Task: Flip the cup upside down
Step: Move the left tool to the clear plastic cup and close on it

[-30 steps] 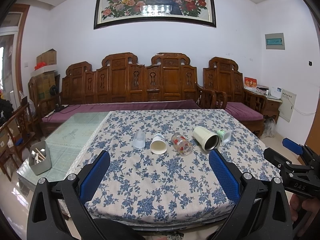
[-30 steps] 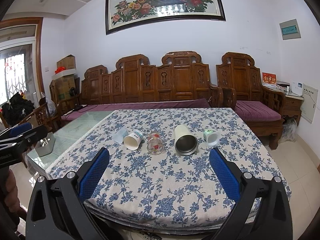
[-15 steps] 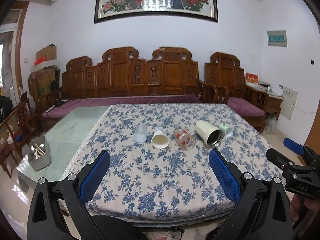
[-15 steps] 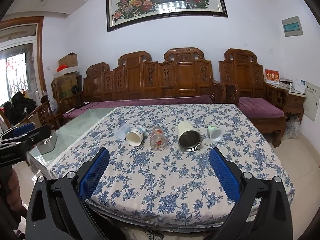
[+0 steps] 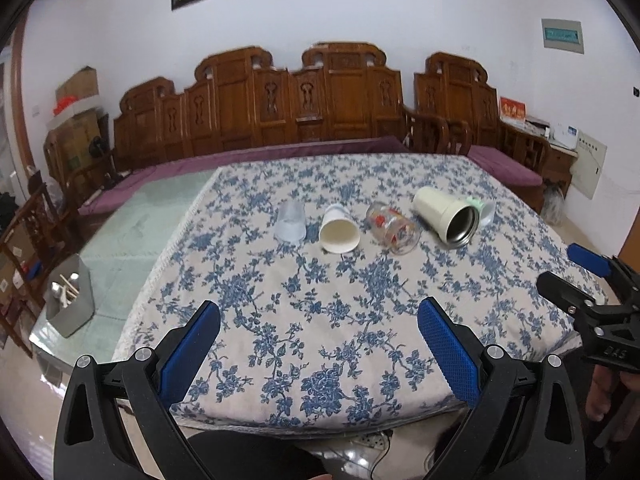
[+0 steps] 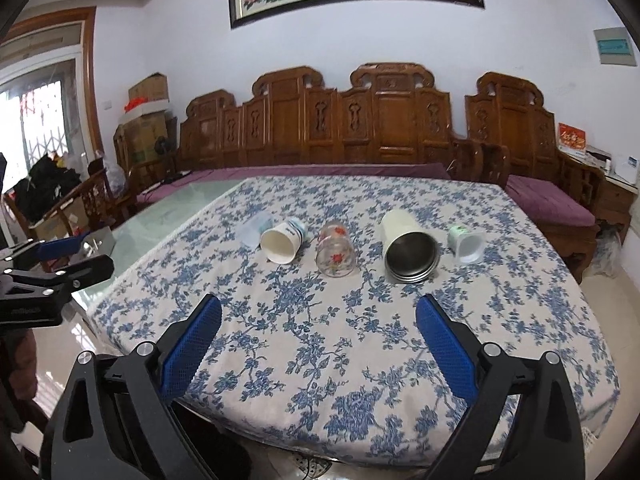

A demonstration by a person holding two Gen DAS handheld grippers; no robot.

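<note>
Several cups lie on their sides in a row on the blue floral tablecloth (image 5: 320, 320): a clear plastic cup (image 5: 291, 223), a white paper cup (image 5: 338, 229), a glass with red flowers (image 5: 393, 224), a cream steel-lined tumbler (image 5: 446, 214) and a small white-green cup (image 5: 482, 208). The right wrist view shows them too: the paper cup (image 6: 282, 239), the glass (image 6: 335, 249), the tumbler (image 6: 408, 246), the small cup (image 6: 465, 243). My left gripper (image 5: 318, 350) and right gripper (image 6: 318, 350) are open and empty, above the table's near edge, short of the cups.
A grey utensil holder (image 5: 70, 298) stands on the bare glass part of the table at the left. A carved wooden sofa (image 5: 300, 108) with purple cushions lines the far wall. A side cabinet (image 6: 616, 196) stands at the right.
Both grippers have moved forward and tilted down toward the table; the cups look larger and nearer. Both stay open. The cups have not moved.
</note>
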